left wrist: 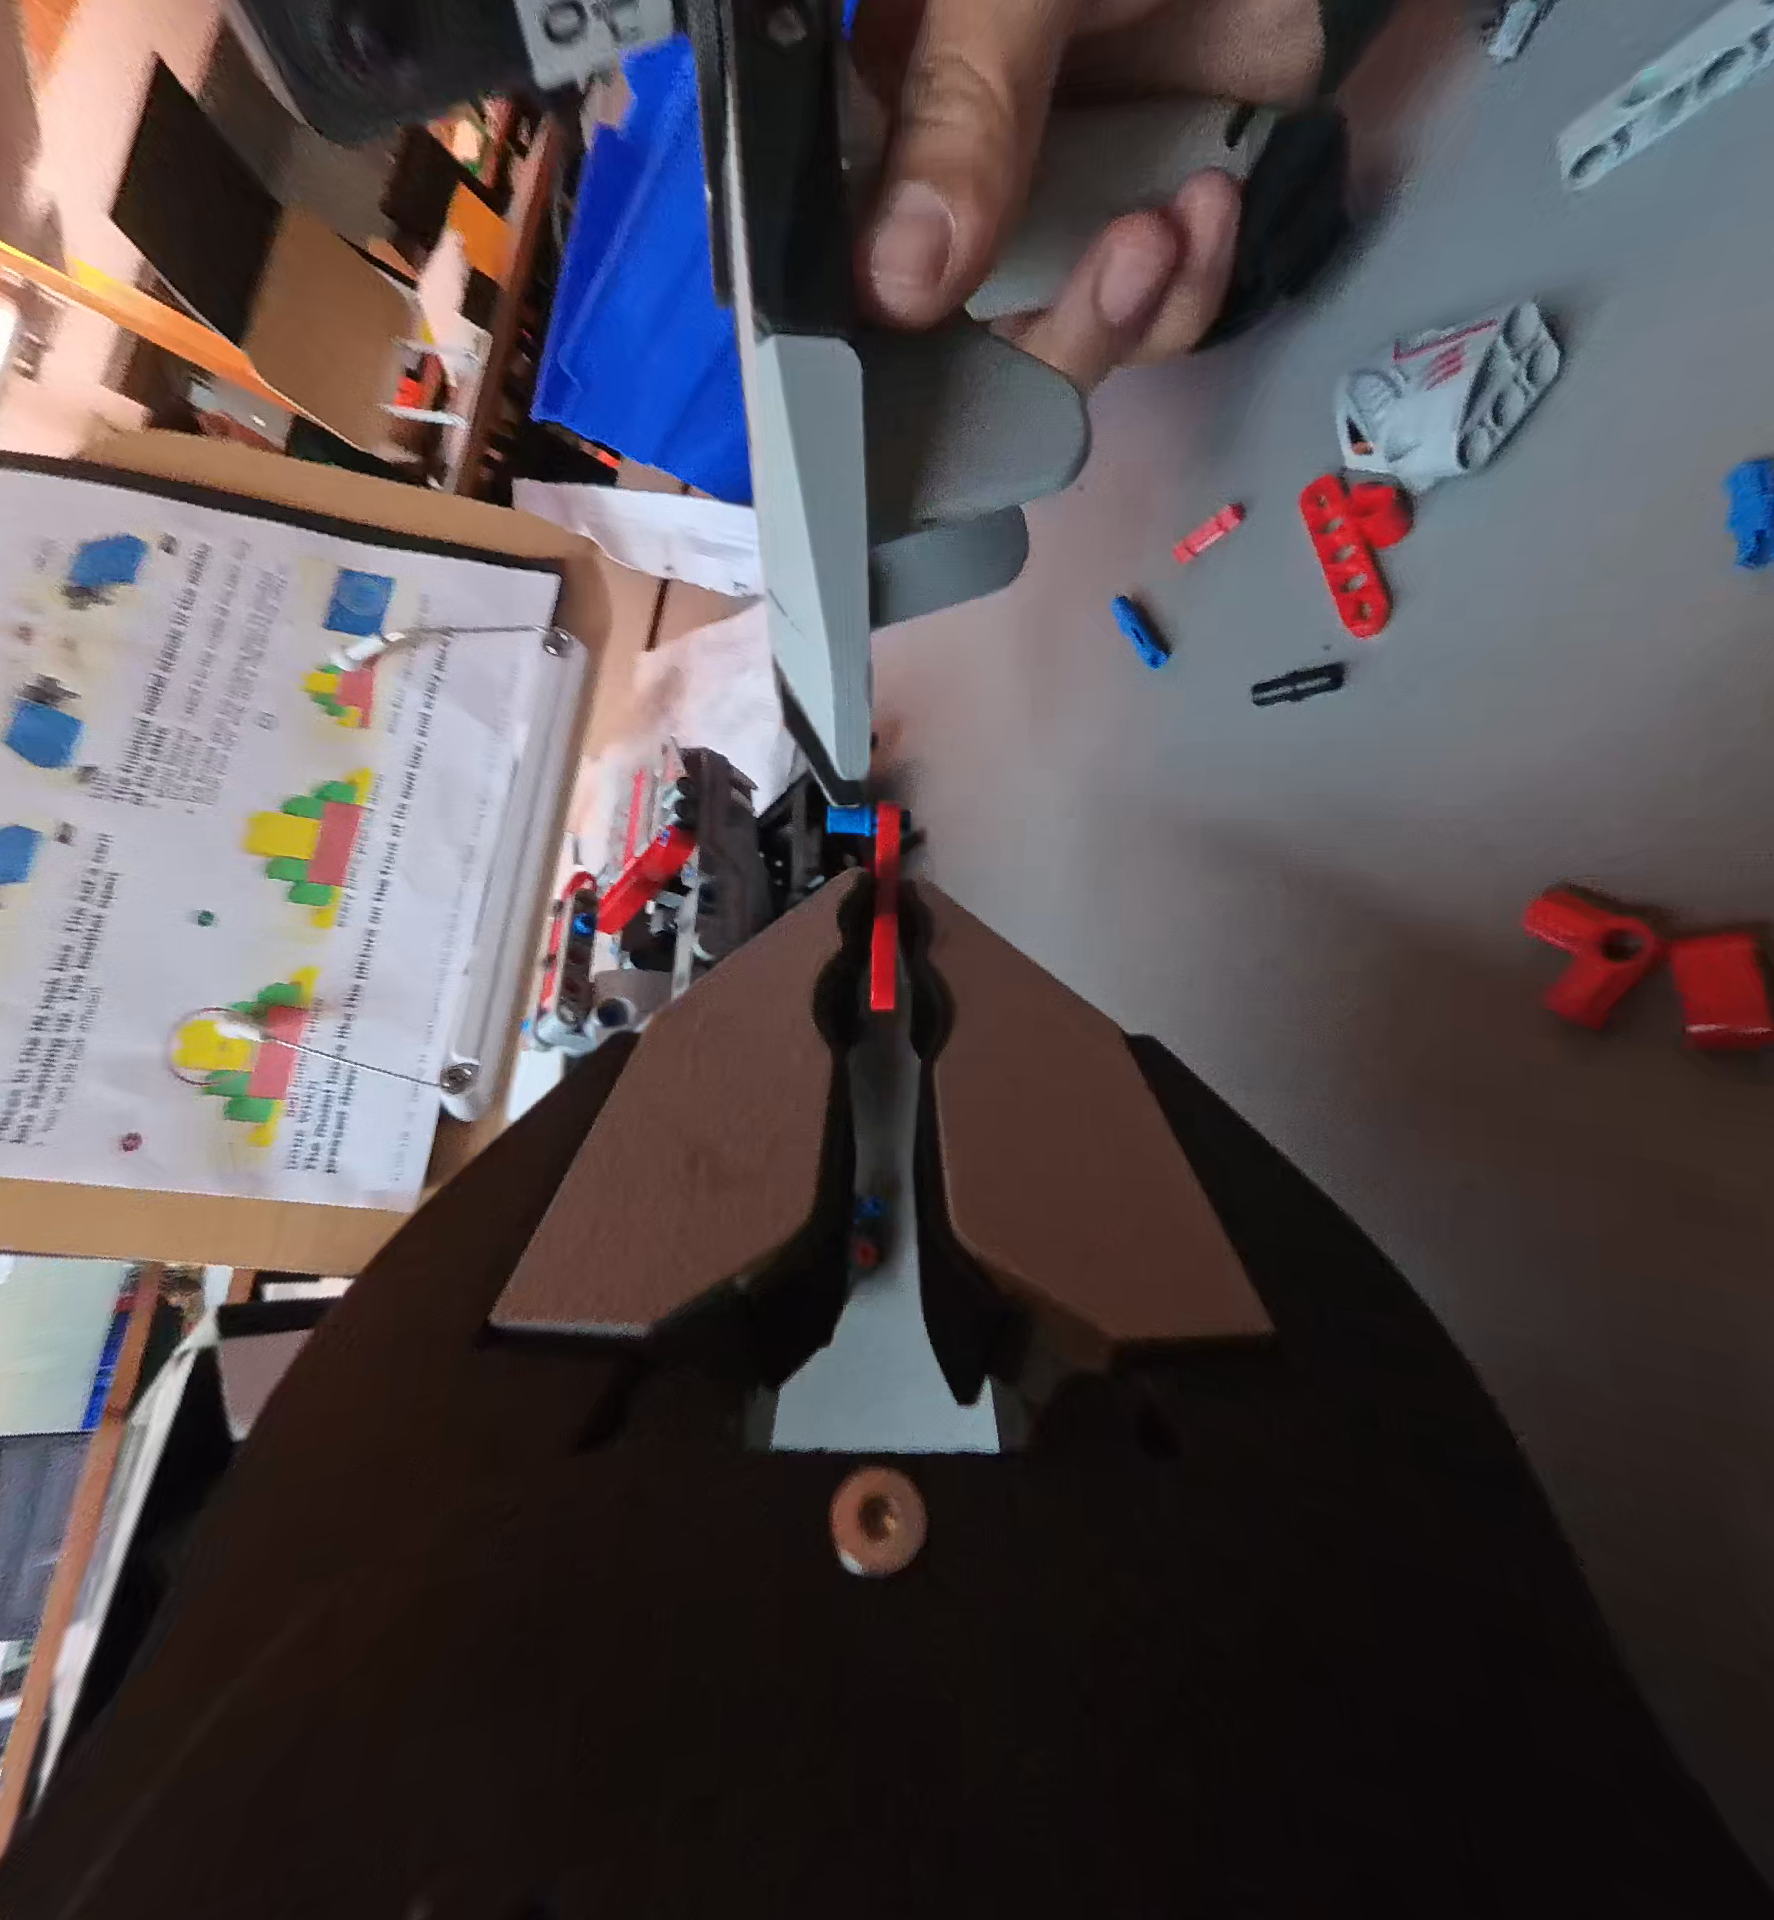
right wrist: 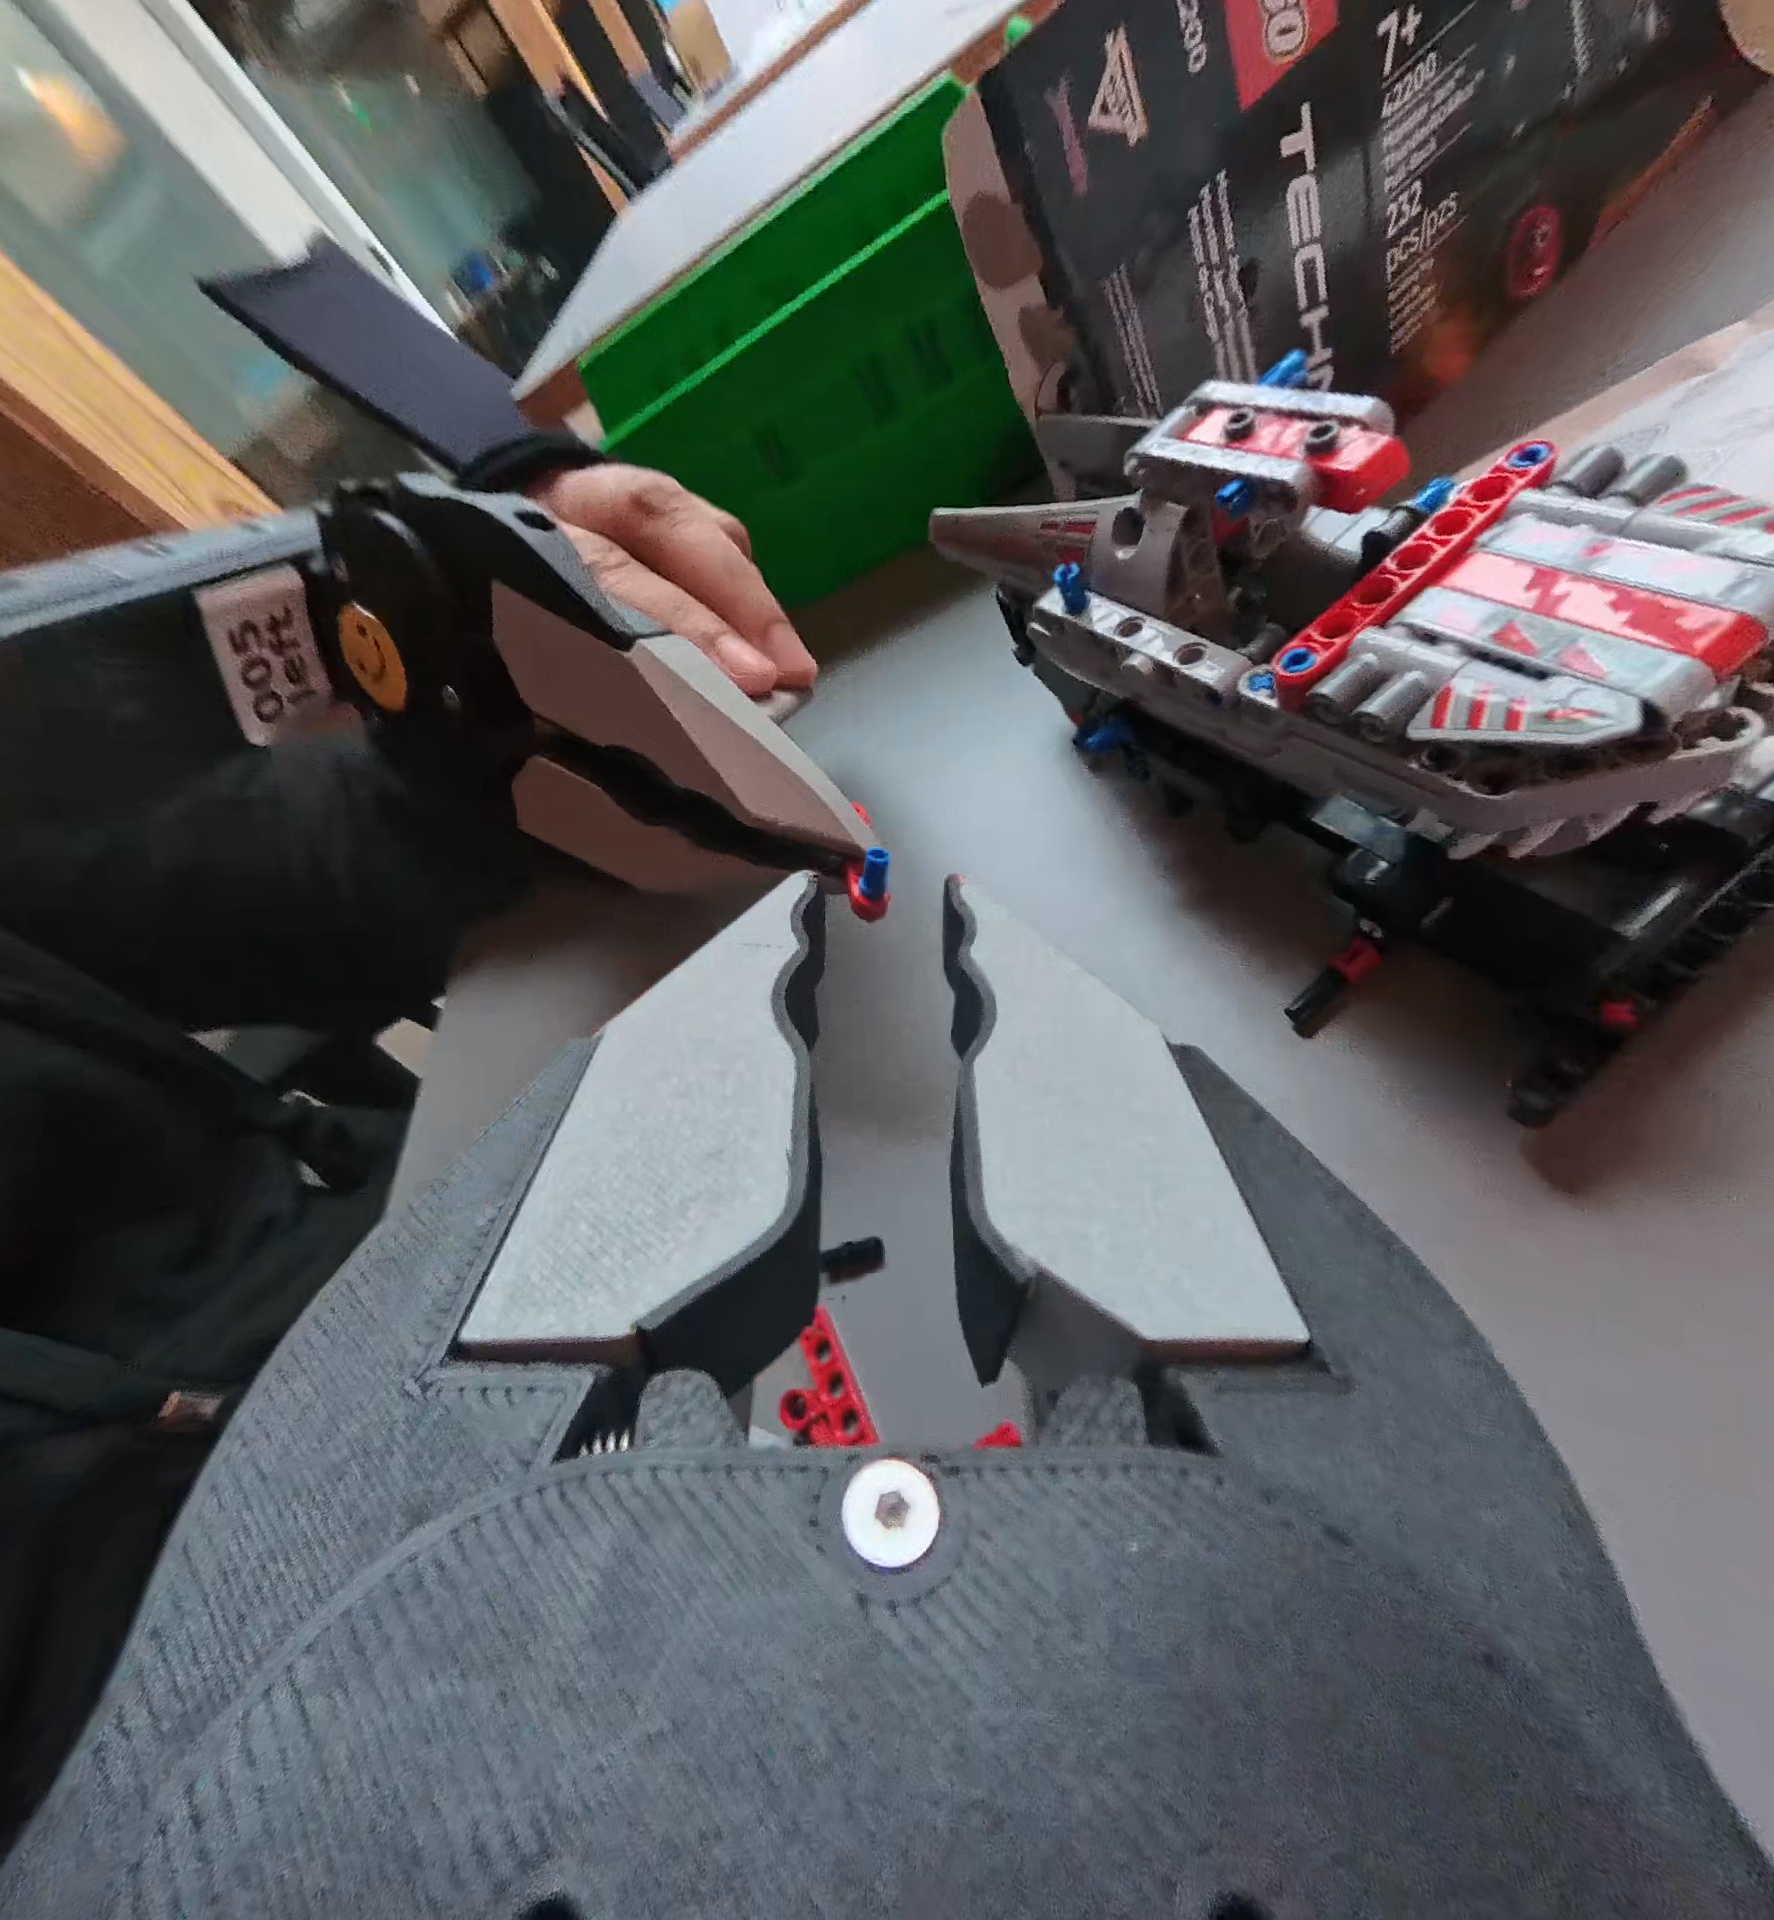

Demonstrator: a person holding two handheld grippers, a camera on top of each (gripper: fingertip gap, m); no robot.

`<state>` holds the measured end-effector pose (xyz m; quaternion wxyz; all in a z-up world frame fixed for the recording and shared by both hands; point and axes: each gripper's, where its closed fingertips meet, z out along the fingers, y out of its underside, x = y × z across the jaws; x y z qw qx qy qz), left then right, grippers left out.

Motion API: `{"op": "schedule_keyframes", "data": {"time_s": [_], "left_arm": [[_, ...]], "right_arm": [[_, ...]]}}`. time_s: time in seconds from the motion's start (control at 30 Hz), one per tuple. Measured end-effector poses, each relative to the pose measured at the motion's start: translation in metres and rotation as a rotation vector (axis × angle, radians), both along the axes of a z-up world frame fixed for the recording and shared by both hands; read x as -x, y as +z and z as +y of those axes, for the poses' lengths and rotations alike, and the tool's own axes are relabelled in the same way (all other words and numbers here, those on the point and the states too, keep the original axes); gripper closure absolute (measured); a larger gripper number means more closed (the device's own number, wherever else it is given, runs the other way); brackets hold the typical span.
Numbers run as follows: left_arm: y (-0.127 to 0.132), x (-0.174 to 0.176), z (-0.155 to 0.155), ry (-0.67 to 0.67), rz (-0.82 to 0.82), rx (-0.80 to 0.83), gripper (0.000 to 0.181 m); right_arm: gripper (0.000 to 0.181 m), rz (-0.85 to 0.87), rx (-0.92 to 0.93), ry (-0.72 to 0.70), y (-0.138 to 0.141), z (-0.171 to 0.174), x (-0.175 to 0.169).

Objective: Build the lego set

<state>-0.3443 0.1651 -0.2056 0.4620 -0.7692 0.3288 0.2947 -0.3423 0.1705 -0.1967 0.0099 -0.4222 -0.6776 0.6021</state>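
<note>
1. Up close, the left gripper (left wrist: 884, 914) is clamped on a thin red piece (left wrist: 886, 914), held edge-on between its two fingertips, with a small blue pin (left wrist: 848, 822) plugged into the piece's far end.
2. From the right wrist view, that same left gripper (right wrist: 855, 860) reaches in from nine o'clock, a hand (right wrist: 673, 575) on its body, and the red piece (right wrist: 867, 902) with its blue pin (right wrist: 874, 871) pokes out at the tips.
3. The right gripper (right wrist: 881, 894) has its fingers apart with nothing between them; its left fingertip sits just beside the red piece, and whether they touch cannot be told.
4. In the left wrist view the right gripper (left wrist: 841, 774) comes down from twelve o'clock, held by a hand (left wrist: 1028, 197), its tip just beside the blue pin.
5. At two o'clock in the right wrist view, a partly built grey, red and black model car (right wrist: 1465, 665) rests on the grey table (right wrist: 1278, 1195), well apart from both grippers.
6. Behind the car stands a dark set box (right wrist: 1309, 187), with a green bin (right wrist: 810, 374) at twelve o'clock.
7. In the left wrist view, loose pieces lie on the table (left wrist: 1382, 1247) between one and three o'clock: a red beam (left wrist: 1345, 551), a blue connector (left wrist: 1758, 512), a black pin (left wrist: 1296, 685), a white panel (left wrist: 1444, 400) and red connectors (left wrist: 1652, 966).
8. At nine o'clock is a printed sheet (left wrist: 208, 831) on a board.
</note>
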Motion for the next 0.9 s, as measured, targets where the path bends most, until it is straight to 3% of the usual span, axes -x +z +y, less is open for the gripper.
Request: {"op": "schedule_keyframes", "data": {"time_s": [0.13, 0.23, 0.53, 0.67, 0.73, 0.9], "left_arm": [[0.005, -0.001, 0.002, -0.001, 0.025, -0.029, 0.179], [0.006, -0.002, 0.002, 0.005, 0.023, -0.035, 0.179], [0.012, -0.007, 0.003, -0.016, 0.040, -0.066, 0.180], [0.010, -0.005, 0.006, 0.011, -0.018, -0.089, 0.179], [0.012, -0.001, 0.008, 0.050, -0.024, -0.104, 0.179], [-0.004, 0.004, 0.009, 0.075, 0.107, -0.010, 0.181]], "right_arm": [[0.167, 0.005, 0.049, 0.018, 0.006, -0.004, -0.002], [0.181, 0.037, 0.013, 0.006, 0.005, -0.005, -0.001], [0.179, 0.033, 0.059, 0.028, 0.010, -0.009, -0.003], [0.180, 0.047, -0.001, 0.011, 0.010, -0.008, -0.003], [0.180, 0.040, 0.054, 0.017, 0.016, -0.010, -0.004], [0.181, -0.044, 0.069, -0.016, 0.003, -0.012, 0.000]]}}
